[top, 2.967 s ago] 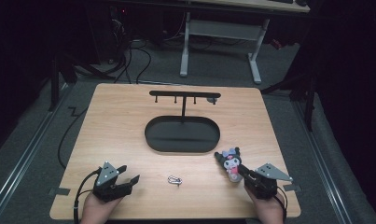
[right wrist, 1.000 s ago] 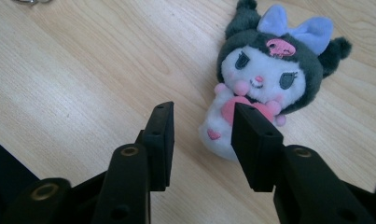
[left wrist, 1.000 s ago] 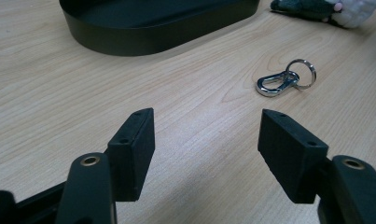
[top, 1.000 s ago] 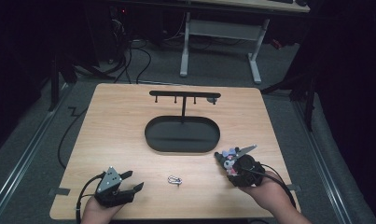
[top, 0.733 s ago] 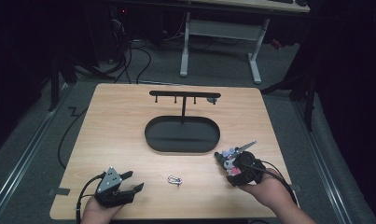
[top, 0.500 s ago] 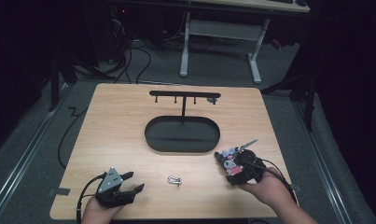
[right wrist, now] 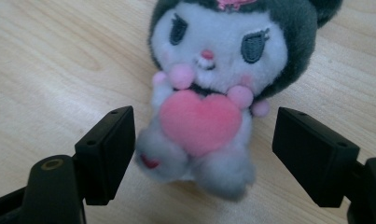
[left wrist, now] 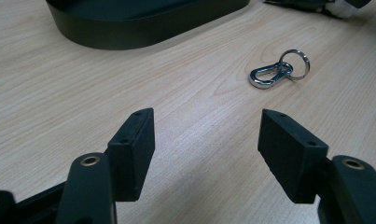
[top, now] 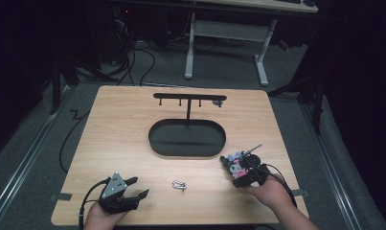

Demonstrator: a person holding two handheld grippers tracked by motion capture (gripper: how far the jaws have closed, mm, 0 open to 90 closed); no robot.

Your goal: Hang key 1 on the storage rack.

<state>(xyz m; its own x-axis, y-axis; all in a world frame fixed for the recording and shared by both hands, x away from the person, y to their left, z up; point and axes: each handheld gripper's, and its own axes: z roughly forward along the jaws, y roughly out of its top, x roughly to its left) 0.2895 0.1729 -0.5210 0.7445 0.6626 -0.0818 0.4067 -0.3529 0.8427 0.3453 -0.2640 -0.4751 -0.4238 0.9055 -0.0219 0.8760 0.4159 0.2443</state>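
We see the right gripper [right wrist: 202,154] fingers spread wide round the plush toy [right wrist: 213,88] — just opened, pads clear; the left gripper [left wrist: 206,149] gapes empty.

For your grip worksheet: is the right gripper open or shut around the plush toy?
Open: the right gripper fingers flank the plush toy without pressing it.

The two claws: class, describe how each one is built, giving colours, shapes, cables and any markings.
The left claw is black, topped by a grey three-cornered plate, and a black cable trails from it. Its two jaws end in blocky black pads with small holes; brass-coloured rivets sit at the jaw arms. The right claw has matching black jaws, and a black cable loops from it.
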